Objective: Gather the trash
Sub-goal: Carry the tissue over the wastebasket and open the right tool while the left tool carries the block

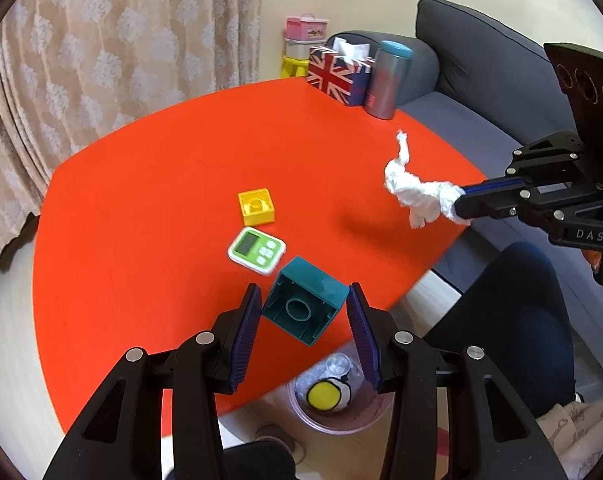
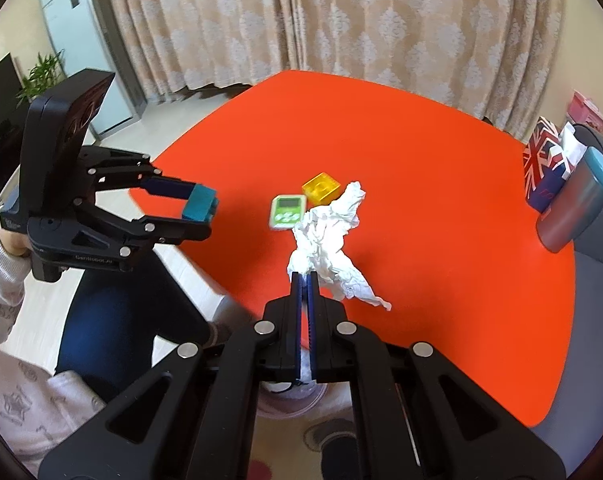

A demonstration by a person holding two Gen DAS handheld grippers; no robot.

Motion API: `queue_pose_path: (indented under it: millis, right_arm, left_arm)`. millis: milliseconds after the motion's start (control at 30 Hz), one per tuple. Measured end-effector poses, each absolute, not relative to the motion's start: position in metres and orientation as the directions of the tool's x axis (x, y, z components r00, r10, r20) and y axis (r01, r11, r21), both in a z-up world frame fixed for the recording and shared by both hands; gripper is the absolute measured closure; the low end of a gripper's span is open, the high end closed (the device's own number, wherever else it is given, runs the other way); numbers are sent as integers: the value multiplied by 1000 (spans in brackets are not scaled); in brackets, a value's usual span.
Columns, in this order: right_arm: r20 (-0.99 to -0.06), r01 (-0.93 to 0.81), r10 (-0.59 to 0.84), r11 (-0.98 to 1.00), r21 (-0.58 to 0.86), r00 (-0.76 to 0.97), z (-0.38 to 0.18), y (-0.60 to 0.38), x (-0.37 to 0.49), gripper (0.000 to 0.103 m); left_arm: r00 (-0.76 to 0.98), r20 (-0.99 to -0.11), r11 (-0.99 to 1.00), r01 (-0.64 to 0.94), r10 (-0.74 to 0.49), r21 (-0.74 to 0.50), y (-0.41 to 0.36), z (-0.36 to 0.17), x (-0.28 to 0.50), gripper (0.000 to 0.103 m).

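The left gripper clamps a teal toy block between its blue pads, holding it in the air over the near edge of the orange table. The right gripper has its jaws pressed together on a crumpled white tissue, also lifted clear of the table. Below the table's near edge stands a pink trash bin with a plastic cup and a yellow-and-white item inside. A yellow block and a green timer lie mid-table; a Union Jack tissue box stands at the far right corner.
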State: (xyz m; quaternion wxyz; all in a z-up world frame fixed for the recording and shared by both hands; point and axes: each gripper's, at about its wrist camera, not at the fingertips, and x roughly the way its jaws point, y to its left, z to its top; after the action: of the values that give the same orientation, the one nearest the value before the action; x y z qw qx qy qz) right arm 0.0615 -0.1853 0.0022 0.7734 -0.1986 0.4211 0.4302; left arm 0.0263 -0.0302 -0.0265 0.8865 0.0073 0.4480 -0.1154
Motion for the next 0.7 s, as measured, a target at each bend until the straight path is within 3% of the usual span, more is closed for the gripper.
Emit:
queue_pose_path:
  millis: [700]
  right_arm:
    - [-885,-870,450,477,125,120,-49,-191,8,98]
  left_arm:
    - [549,-798,963,227,-249,-145,-47,-34,-21,60]
